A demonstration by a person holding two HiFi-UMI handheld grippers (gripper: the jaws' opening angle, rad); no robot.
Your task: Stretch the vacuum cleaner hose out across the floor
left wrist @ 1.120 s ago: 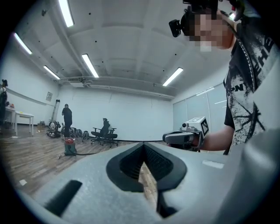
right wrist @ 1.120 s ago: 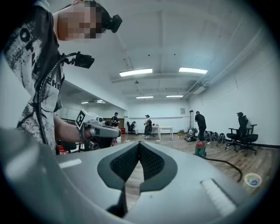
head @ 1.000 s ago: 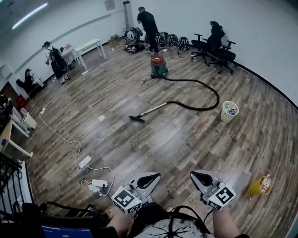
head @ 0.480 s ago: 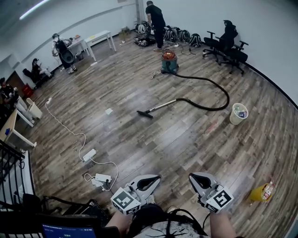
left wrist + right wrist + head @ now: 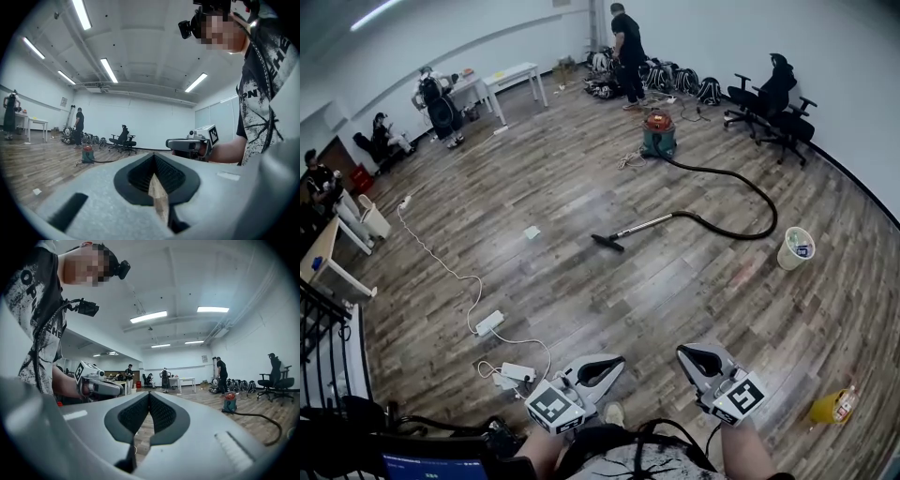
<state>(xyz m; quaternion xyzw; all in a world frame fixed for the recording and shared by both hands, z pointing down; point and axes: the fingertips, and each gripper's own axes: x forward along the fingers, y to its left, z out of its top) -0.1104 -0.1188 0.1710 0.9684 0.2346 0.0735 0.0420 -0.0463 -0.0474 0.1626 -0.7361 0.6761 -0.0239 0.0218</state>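
At the near edge of the head view, the left gripper (image 5: 607, 365) and right gripper (image 5: 691, 356) hang over the wooden floor (image 5: 609, 305), both sets of jaws pressed together on nothing. Well ahead, the vacuum cleaner hose (image 5: 741, 235) lies in a loose curve between its wand (image 5: 645, 226) and the canister (image 5: 658, 137). By that, the stretching looks unstarted: approach, grasp and pull all remain.

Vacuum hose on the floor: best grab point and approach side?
Likely the metal wand, just behind the floor nozzle, from above with jaws across it. It lies flat, straight and rigid at the free end of the hose, which loops back to the vacuum cleaner.
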